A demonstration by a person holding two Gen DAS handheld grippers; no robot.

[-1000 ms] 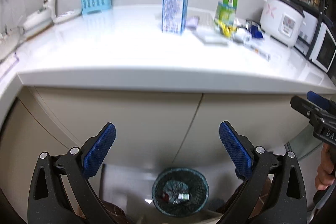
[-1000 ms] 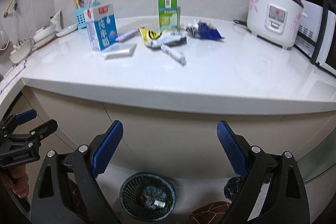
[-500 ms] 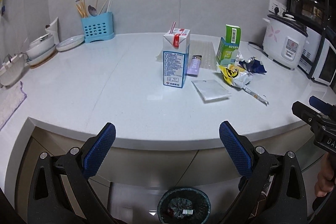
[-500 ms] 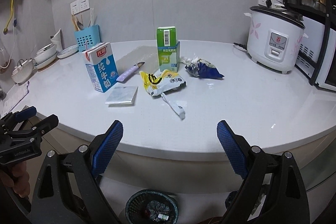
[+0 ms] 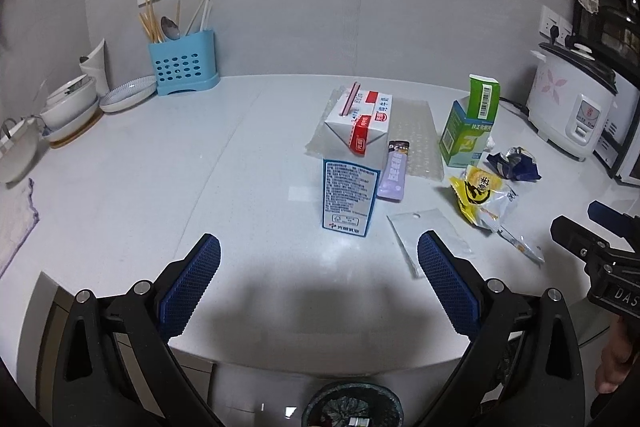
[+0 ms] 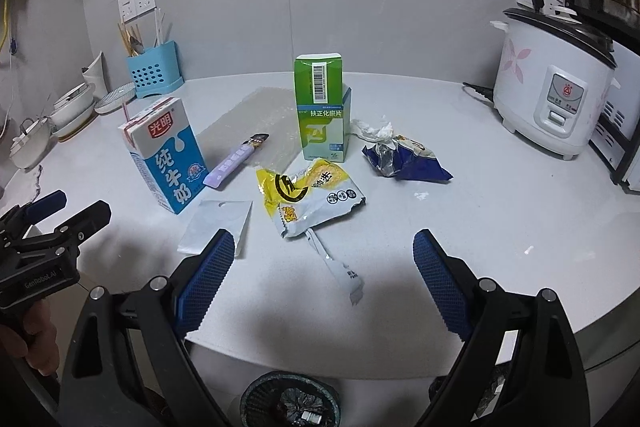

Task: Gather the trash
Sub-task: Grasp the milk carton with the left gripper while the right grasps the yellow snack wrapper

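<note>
Both grippers' fingers spread, empty; yellow wrapper (image 6: 310, 199) ahead of right gripper (image 6: 320, 283).

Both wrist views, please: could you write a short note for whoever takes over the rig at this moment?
Left gripper and right gripper: open, empty, above the counter's front edge.
On the counter: milk carton, green box, purple sachet, yellow wrapper, blue wrapper, clear bag, torn strip, tissue.
Bin on the floor below already holds some trash.
Left: bin everything above.
</note>
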